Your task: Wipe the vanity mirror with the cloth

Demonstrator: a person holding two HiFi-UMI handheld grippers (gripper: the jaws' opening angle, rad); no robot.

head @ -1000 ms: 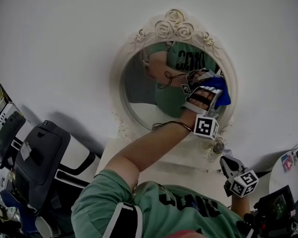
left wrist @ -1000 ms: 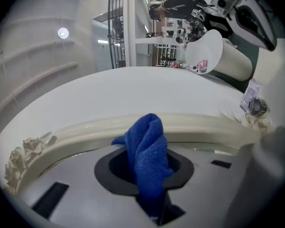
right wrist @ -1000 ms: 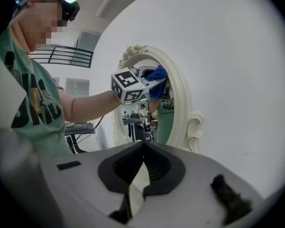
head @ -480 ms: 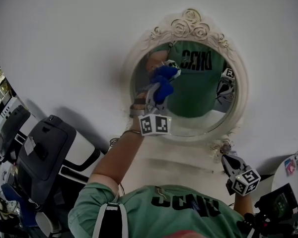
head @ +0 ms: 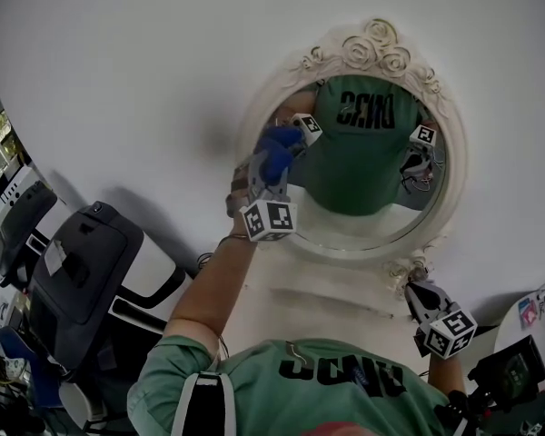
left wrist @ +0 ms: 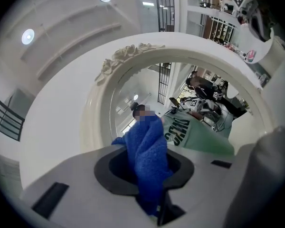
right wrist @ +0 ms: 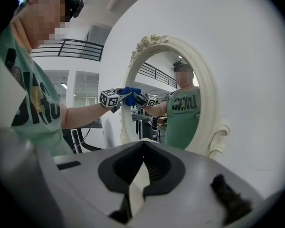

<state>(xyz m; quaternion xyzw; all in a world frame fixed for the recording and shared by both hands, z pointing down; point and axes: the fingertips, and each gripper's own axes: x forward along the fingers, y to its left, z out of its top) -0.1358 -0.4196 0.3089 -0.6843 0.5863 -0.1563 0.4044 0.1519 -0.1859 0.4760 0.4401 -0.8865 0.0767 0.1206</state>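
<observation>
My left gripper (head: 272, 160) has swept from the right side of the glass over to its left edge in the last second, with most of that travel in the first half and only a small creep further left and up since; its jaws are clamped on the blue cloth (left wrist: 148, 153), which bunches up between them and stands out past the tips; in the head view the cloth (head: 277, 146) sits at the upper-left part of the vanity mirror (head: 359, 166), close to the ornate white frame (head: 368, 45), though I cannot tell whether it is pressed on the glass; I take this as the end of one full pass, so the stroke probably has to reverse or drop lower to cover the rest; my right gripper (head: 416, 296) has hardly moved, hanging low by the mirror's lower right corner, its fingers (right wrist: 154, 167) drawn together on nothing.
</observation>
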